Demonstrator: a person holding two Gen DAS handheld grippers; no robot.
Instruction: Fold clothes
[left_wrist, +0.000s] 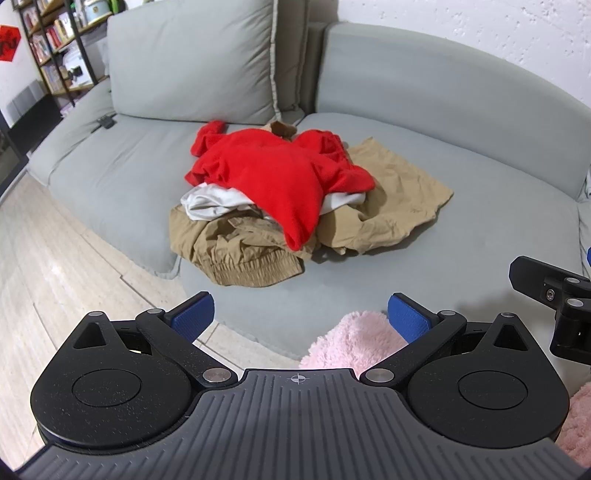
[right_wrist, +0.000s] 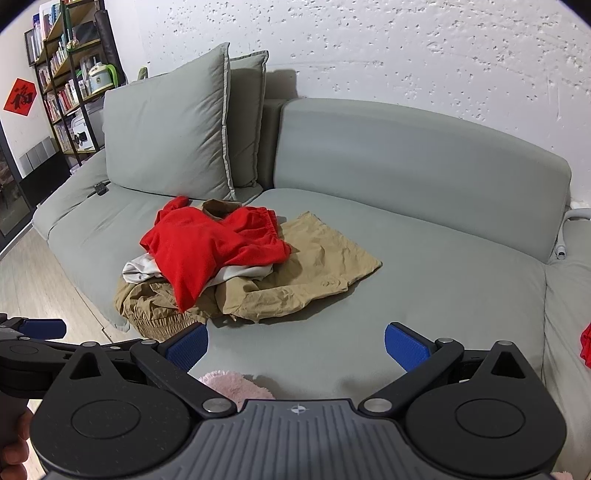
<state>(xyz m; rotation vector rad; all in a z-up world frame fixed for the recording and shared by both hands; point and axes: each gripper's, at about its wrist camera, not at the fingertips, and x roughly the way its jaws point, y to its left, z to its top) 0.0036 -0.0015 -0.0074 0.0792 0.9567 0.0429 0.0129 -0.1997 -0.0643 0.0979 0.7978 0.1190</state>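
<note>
A messy pile of clothes sits on the grey sofa (left_wrist: 461, 236), straight ahead of both my grippers.

My left gripper (left_wrist: 299, 319) is wide open and holds nothing. My right gripper (right_wrist: 295, 347) is wide open too, and holds nothing. The pile lies ahead and a bit to the left of both, so the left one looks nearer. I count three pieces: one white piece (left_wrist: 210, 201) peeking out on the left, one red top (left_wrist: 273, 173) on top, and one tan piece (left_wrist: 399, 195) at the bottom, stretching long from near-left to far-right. None looks folded. Something fluffy and pink (left_wrist: 354, 341) sits right below my grippers.
</note>
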